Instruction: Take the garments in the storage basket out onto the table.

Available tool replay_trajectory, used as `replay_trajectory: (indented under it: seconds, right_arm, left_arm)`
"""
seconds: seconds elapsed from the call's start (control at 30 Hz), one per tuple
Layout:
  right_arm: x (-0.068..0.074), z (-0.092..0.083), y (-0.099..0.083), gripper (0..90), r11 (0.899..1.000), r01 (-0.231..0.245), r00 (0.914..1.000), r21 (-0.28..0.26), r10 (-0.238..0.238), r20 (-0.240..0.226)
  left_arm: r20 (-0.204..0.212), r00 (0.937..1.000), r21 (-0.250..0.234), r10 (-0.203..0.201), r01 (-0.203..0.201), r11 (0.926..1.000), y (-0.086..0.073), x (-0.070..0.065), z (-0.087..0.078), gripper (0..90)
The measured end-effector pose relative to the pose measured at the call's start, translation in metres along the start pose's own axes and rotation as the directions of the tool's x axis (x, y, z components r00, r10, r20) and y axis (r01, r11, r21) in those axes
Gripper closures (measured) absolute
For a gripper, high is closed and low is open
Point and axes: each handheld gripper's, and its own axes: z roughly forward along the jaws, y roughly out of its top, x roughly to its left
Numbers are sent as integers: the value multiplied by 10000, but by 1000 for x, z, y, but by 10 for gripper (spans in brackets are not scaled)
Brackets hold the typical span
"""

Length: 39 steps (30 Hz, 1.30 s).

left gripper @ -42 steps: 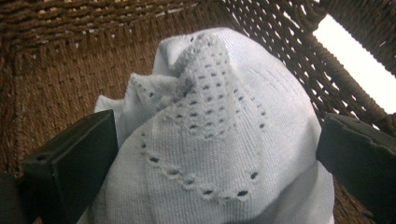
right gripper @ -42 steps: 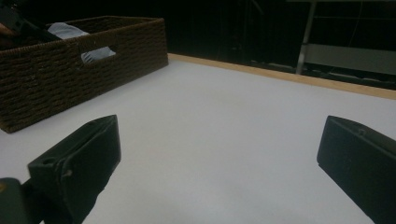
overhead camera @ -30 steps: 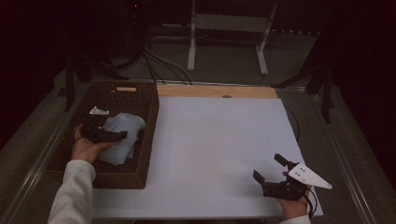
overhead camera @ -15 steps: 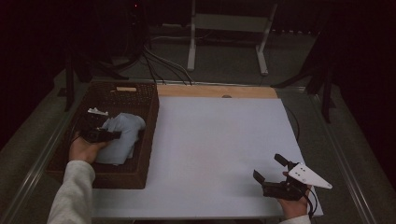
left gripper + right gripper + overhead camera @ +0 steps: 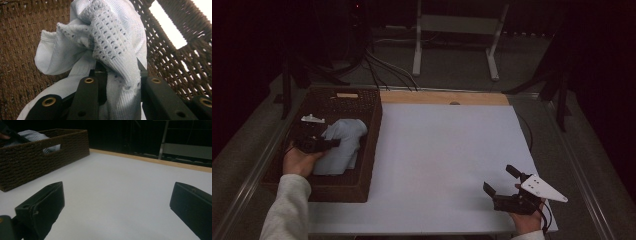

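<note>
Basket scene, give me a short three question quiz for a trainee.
1. True or false: the left tongs are closed on the white cloth.
2. Where does the cloth lie: A on the white table, B in the basket, C on the floor?
3. Fill in: the right tongs stand ____ above the table.

Key: 1 true, the cloth is pinched between the tongs' two sides, which have just been closing. 2 B. 3 open.

We see a dim room: grey floor, a white stand beyond the table, black cables trailing past it, darkness behind.
</note>
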Motion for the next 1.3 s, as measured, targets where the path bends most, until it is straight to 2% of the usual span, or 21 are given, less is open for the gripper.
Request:
replay_trajectory:
  seconds: [0.1,0.3,0.43,0.7,1.3]
  right_arm:
    - [0,0,0,0,10000,2,10000,9,-2,7]
    - [0,0,0,0,10000,2,10000,5,-2,8]
    - [0,0,0,0,10000,1,10000,6,-1,6]
    - [0,0,0,0,10000,-4,10000,6,4,2]
    - [0,0,0,0,10000,-15,10000,-10,15,-25]
  left_arm:
    - [7,10000,-162,87,-87,9998,0,0,-2,740]
    - [151,9999,-683,25,-15,9977,1,-2,-8,741]
    - [105,9999,-829,102,-93,9965,3,-3,-11,741]
    - [286,9996,-1221,-14,49,9925,6,-3,-17,741]
    - [223,9997,-1690,135,-95,9856,12,-6,-32,741]
